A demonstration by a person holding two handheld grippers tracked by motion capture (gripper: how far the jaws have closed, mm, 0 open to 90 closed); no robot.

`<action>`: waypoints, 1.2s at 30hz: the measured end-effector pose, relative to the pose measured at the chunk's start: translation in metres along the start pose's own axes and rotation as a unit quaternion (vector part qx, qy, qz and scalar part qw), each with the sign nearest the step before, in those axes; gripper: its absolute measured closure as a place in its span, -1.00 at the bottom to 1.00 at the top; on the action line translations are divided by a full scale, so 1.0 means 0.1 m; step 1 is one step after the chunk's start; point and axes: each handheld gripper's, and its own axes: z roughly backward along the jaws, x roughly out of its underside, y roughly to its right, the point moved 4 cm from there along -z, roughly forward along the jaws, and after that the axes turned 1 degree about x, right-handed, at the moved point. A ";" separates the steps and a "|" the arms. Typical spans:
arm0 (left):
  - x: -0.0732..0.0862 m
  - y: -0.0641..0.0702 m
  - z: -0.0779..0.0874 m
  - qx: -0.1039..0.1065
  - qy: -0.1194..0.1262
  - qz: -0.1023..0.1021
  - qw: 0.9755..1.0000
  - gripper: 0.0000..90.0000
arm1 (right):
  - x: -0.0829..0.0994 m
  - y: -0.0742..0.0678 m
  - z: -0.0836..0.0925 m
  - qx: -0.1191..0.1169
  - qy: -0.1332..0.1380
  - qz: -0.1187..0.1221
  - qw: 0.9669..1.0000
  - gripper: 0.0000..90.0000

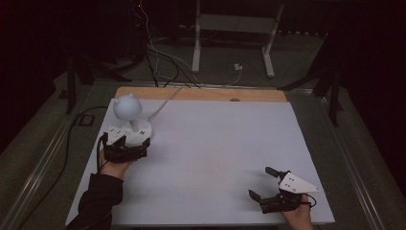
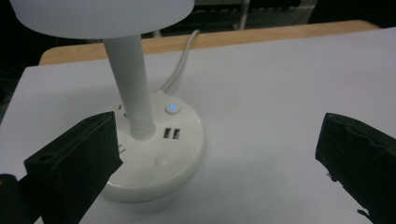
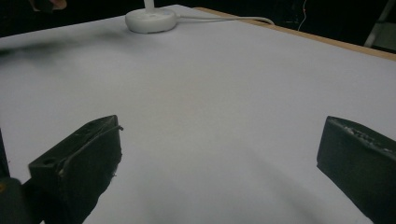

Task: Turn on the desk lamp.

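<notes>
On table [image 1: 215,143]: white lamp [image 1: 128,117]

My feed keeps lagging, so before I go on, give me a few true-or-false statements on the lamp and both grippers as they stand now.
1. The left gripper is open at the round white base of the white desk lamp. True.
2. The small button on that base glows blue. True.
3. The right gripper is shut on the lamp's stem. False: it is open over the bare white table sheet, far from the lamp.
4. The lamp's white cable runs toward the person. False: it leads away over the far wooden edge.
5. The lamp lies tipped over. False: it stands upright.
</notes>
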 end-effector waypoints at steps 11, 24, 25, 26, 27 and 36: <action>0.02 0.00 -0.11 -0.040 -0.029 0.010 0.999 -0.99 | 0.00 0.00 0.00 0.001 0.000 0.000 1.000 -1.00; 0.01 -0.05 -0.17 -0.090 -0.053 0.038 0.994 -0.84 | 0.00 0.00 0.00 -0.001 0.000 -0.002 1.000 -1.00; 0.01 -0.05 -0.17 -0.093 -0.053 0.039 0.993 -0.73 | 0.00 0.00 0.00 -0.001 0.000 -0.001 1.000 -1.00; 0.02 -0.07 -0.17 -0.098 -0.054 0.040 0.993 -0.66 | 0.00 0.00 0.00 -0.001 0.000 -0.002 1.000 -1.00; 0.02 -0.07 -0.17 -0.098 -0.054 0.040 0.993 -0.59 | 0.00 0.00 0.00 -0.001 0.000 -0.002 1.000 -1.00; 0.05 -0.11 -0.17 -0.095 -0.053 0.039 0.993 0.10 | 0.00 0.00 0.00 -0.002 0.000 -0.002 1.000 -1.00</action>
